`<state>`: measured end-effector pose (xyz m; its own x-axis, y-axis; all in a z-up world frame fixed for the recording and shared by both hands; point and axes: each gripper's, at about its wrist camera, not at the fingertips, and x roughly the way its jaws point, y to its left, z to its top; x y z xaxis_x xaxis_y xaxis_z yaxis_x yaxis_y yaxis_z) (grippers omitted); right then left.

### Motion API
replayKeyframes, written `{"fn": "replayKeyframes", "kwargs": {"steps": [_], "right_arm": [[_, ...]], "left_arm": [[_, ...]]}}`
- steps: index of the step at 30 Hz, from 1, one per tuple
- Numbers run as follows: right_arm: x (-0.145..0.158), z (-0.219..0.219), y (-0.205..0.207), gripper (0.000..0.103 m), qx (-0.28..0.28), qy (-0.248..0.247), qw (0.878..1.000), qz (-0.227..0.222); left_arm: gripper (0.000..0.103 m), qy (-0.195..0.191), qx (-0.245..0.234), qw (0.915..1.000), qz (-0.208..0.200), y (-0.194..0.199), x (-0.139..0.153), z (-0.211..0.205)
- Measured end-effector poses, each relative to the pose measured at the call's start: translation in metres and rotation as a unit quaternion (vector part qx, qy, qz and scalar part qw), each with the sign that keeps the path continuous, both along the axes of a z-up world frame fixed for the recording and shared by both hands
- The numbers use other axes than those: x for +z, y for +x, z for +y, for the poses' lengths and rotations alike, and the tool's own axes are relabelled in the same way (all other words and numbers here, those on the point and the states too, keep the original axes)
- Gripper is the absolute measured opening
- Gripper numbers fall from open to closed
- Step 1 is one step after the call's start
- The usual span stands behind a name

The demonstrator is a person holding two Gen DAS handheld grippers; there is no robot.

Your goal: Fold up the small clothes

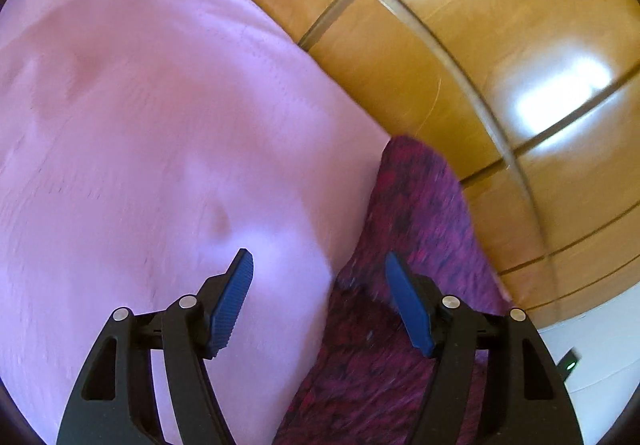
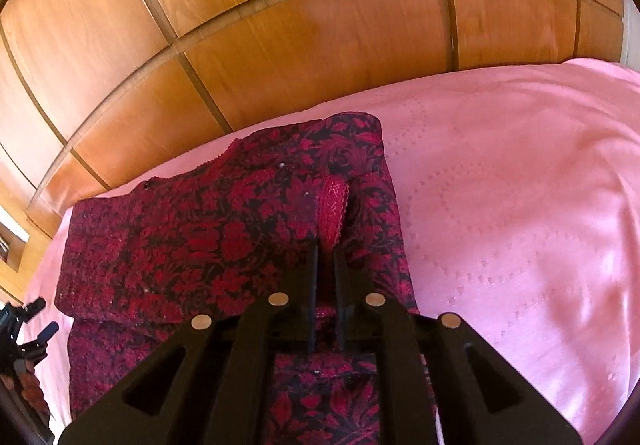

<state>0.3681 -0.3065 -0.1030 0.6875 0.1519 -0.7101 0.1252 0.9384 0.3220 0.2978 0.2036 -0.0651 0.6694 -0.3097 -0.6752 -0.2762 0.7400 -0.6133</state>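
A dark red and black floral garment [image 2: 208, 237] lies on a pink bedspread [image 2: 520, 205], partly folded over itself. My right gripper [image 2: 326, 245] is shut on a red lace-trimmed edge of the garment [image 2: 334, 205] and holds it above the rest of the cloth. In the left wrist view the same garment [image 1: 400, 285] lies under and right of my left gripper [image 1: 320, 265], which is open and empty over the line where garment and bedspread [image 1: 160, 125] meet. The left gripper also shows at the far left edge of the right wrist view [image 2: 28, 325].
A wooden panelled wardrobe [image 2: 300, 25] stands just behind the bed, also in the left wrist view [image 1: 500, 45]. The bedspread stretches wide to the right of the garment. A shelf edge [image 2: 12, 237] shows at far left.
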Motion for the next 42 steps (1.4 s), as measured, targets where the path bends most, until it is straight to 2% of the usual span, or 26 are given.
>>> {"fn": "replayKeyframes", "kwargs": {"steps": [2, 5, 9, 11, 13, 16, 17, 18, 19, 20, 21, 22, 24, 26, 27, 29, 30, 31, 33, 35, 37, 40, 42], "right_arm": [[0.0, -0.002, 0.0, 0.009, 0.0, 0.007, 1.0, -0.001], [-0.001, -0.005, -0.001, 0.009, 0.003, 0.017, 1.0, -0.001], [-0.002, -0.009, -0.001, 0.013, 0.007, 0.022, 1.0, -0.001], [-0.001, -0.01, 0.0, 0.019, 0.009, 0.029, 1.0, -0.003], [0.001, -0.01, 0.0, 0.038, 0.014, 0.033, 0.999, -0.008], [0.001, -0.004, 0.003, 0.047, 0.023, 0.021, 0.999, -0.007], [0.001, -0.003, 0.004, 0.047, 0.024, 0.017, 1.0, -0.006], [0.0, 0.0, 0.005, 0.047, 0.025, 0.012, 1.0, -0.006], [0.0, 0.004, 0.007, 0.047, 0.027, 0.005, 1.0, -0.005], [0.0, 0.006, 0.008, 0.047, 0.028, -0.001, 1.0, -0.004], [0.001, 0.01, 0.008, 0.041, 0.028, -0.014, 0.999, -0.006], [0.003, 0.014, 0.008, 0.035, 0.028, -0.025, 0.999, -0.009], [0.004, 0.027, 0.005, 0.034, 0.036, -0.062, 0.997, -0.017], [-0.001, 0.036, 0.007, 0.034, 0.047, -0.085, 0.995, -0.012], [-0.003, 0.04, 0.008, 0.035, 0.048, -0.094, 0.994, -0.012], [-0.006, 0.045, 0.011, 0.035, 0.044, -0.112, 0.993, -0.01], [-0.007, 0.046, 0.012, 0.035, 0.041, -0.114, 0.993, -0.009], [-0.008, 0.045, 0.012, 0.036, 0.039, -0.113, 0.993, -0.008], [-0.007, 0.045, 0.012, 0.036, 0.035, -0.111, 0.993, -0.005], [-0.002, 0.044, 0.01, 0.038, 0.032, -0.112, 0.993, -0.002], [0.008, 0.042, 0.004, 0.048, 0.019, -0.117, 0.993, -0.009], [0.033, 0.042, -0.008, 0.05, 0.009, -0.101, 0.994, -0.041], [0.042, 0.05, -0.004, 0.053, 0.025, -0.094, 0.994, -0.047]], "left_arm": [[0.068, -0.011, -0.012, 0.9999, -0.001, 0.013, 0.002, -0.001], [0.068, -0.005, -0.034, 0.9994, 0.004, 0.041, 0.003, -0.011], [0.068, -0.026, -0.063, 0.9975, 0.02, 0.079, -0.002, -0.022], [0.068, -0.034, -0.067, 0.9966, 0.034, 0.096, -0.008, -0.024], [0.068, -0.051, -0.073, 0.9952, 0.04, 0.111, -0.013, -0.026], [0.068, -0.084, -0.068, 0.9932, 0.044, 0.13, -0.017, -0.026], [0.066, -0.096, -0.074, 0.9918, 0.04, 0.134, -0.017, -0.025], [0.049, -0.103, -0.084, 0.9905, 0.033, 0.139, -0.016, -0.029], [0.036, -0.093, -0.091, 0.991, 0.031, 0.139, -0.015, -0.033], [0.03, -0.076, -0.091, 0.9925, 0.029, 0.138, -0.012, -0.035], [0.021, -0.048, -0.087, 0.9949, 0.017, 0.131, -0.008, -0.039], [0.018, -0.033, -0.083, 0.996, 0.009, 0.125, -0.007, -0.04], [0.016, 0.012, -0.07, 0.9974, 0.008, 0.11, -0.01, -0.041], [0.016, 0.051, -0.06, 0.9965, 0.03, 0.105, -0.023, -0.041], [0.017, 0.056, -0.06, 0.996, 0.037, 0.106, -0.029, -0.038], [0.029, 0.073, -0.055, 0.9951, 0.039, 0.106, -0.03, -0.038], [0.039, 0.093, -0.047, 0.9938, 0.04, 0.106, -0.025, -0.04], [0.042, 0.13, -0.032, 0.9902, 0.038, 0.101, -0.015, -0.043], [0.042, 0.18, -0.019, 0.9833, 0.018, 0.092, 0.002, -0.052], [0.042, 0.223, -0.032, 0.9737, -0.032, 0.074, 0.025, -0.069], [0.042, 0.262, -0.061, 0.9601, -0.076, 0.059, 0.041, -0.09], [0.042, 0.292, -0.12, 0.9429, -0.107, 0.048, 0.047, -0.123], [0.042, 0.299, -0.143, 0.9383, -0.099, 0.057, 0.042, -0.14]]}}
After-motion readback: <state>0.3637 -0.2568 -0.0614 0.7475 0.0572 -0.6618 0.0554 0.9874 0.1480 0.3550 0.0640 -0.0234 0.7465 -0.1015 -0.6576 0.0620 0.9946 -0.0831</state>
